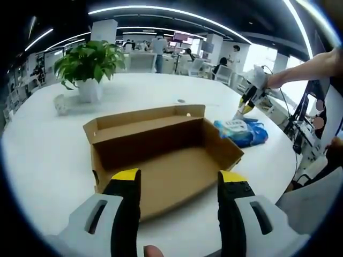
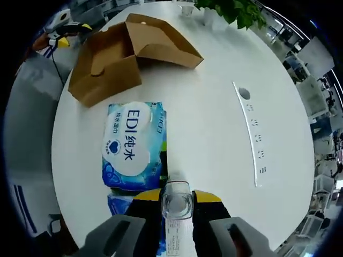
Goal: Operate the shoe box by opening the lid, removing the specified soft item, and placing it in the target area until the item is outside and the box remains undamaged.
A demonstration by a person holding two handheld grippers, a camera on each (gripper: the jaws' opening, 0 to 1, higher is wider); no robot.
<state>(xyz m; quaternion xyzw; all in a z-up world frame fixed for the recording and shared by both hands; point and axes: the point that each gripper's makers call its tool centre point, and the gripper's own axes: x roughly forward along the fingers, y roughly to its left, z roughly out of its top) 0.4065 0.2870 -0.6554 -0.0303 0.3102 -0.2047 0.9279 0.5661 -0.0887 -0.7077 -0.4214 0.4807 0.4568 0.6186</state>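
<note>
In the left gripper view, the left gripper [image 1: 179, 184] rises from the bottom of the frame with its yellow-tipped jaws spread wide and nothing between them. Just beyond them, at the centre, the shoe box [image 1: 163, 155] lies open on the white tabletop [image 1: 48, 155], its brown cardboard lid folded back toward the upper left and its inside bare. To the right of the box lies the blue wipes pack [image 1: 241, 131], outside the box and close to its right wall. Above the pack, at the upper right, the right gripper [image 1: 247, 104] reaches down on a person's arm. A potted plant [image 1: 88, 67] stands at the upper left.

In the right gripper view, the right gripper [image 2: 177, 206] is clamped on a clear plastic piece [image 2: 177, 201] at the bottom centre. The wipes pack [image 2: 133, 145] lies flat at centre left, its white label reading "EDI" with Chinese characters beside a small blue heart badge. The shoe box [image 2: 128, 51] sits at the upper left, with the left gripper [image 2: 64, 27] beyond it.
</note>
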